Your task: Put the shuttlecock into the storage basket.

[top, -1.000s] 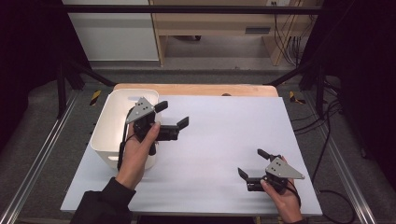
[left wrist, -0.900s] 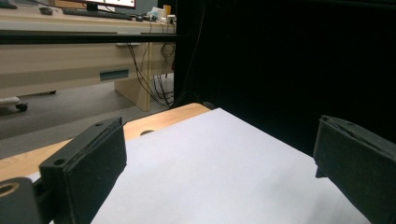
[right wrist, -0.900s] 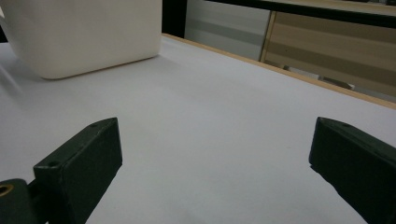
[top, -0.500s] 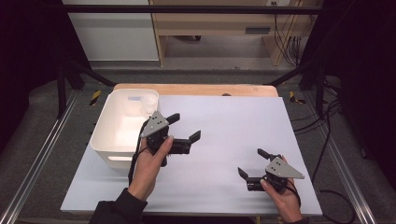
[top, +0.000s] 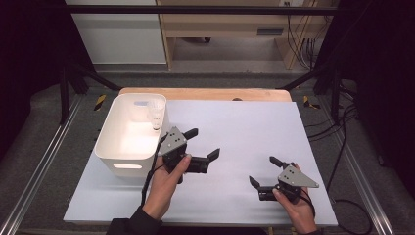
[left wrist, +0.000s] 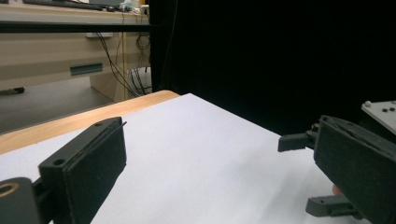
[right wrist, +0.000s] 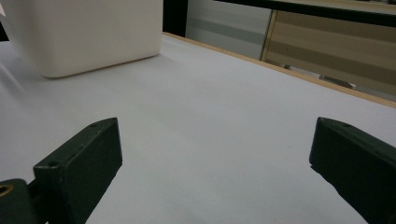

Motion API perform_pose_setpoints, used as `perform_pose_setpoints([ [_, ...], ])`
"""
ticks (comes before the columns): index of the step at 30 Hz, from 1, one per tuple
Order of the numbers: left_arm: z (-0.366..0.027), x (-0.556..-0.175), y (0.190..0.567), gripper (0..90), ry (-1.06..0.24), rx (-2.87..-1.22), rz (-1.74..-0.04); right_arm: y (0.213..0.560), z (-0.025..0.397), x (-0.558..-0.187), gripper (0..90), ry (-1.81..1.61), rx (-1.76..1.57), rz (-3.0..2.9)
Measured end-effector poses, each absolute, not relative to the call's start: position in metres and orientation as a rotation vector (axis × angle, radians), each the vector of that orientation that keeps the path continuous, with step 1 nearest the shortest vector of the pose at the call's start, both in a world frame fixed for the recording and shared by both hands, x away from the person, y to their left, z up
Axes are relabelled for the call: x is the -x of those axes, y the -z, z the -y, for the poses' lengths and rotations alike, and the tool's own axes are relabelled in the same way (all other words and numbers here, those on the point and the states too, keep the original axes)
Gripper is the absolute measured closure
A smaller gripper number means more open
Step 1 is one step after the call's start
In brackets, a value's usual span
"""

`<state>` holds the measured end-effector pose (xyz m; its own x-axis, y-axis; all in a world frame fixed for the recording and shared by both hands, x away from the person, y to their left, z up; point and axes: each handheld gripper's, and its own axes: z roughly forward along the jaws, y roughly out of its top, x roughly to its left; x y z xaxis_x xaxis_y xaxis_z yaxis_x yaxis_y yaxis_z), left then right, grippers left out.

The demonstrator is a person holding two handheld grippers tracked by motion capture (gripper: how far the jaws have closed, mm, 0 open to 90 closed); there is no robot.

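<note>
White paper covers the table [top: 254, 132], and a wooden edge shows at the far side. Dark curtains hang around it.

On the left part of the table sits a white bin [top: 128, 156]. A small clear cup [top: 155, 116] stands inside it, in the far right corner, close to the wall.

Just right of the bin is the left gripper [top: 201, 144]. A hand [top: 164, 183] holds it above the paper. Its jaws are wide apart and hold nothing. They point to the right, away from the bin. In the left gripper view, bare paper lies between the two black jaws, and the other gripper shows far off at the right.

The right gripper [top: 264, 171] is near the front right of the table, well apart from the bin. A hand [top: 296, 210] holds it low over the paper. Its jaws are wide apart too, with nothing in them. In the right gripper view, the bin [right wrist: 88, 35] sits far off at the upper left.
</note>
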<state>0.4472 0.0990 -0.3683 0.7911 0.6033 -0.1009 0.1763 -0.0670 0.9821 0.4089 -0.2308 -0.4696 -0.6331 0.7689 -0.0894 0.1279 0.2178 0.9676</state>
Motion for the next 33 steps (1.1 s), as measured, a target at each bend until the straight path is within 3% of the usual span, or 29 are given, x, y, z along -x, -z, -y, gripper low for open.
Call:
perform_pose_setpoints([
  [21,-0.121,-0.401,0.399,2.1,-0.410,-1.654,-0.577,0.470,0.229,-0.409,2.5,-1.433,-0.829,-1.927],
  [33,-0.159,-0.377,0.413,2.2,-0.422,-1.629,-0.578,0.470,0.229,-0.409,2.6,-1.427,-0.828,-1.928],
])
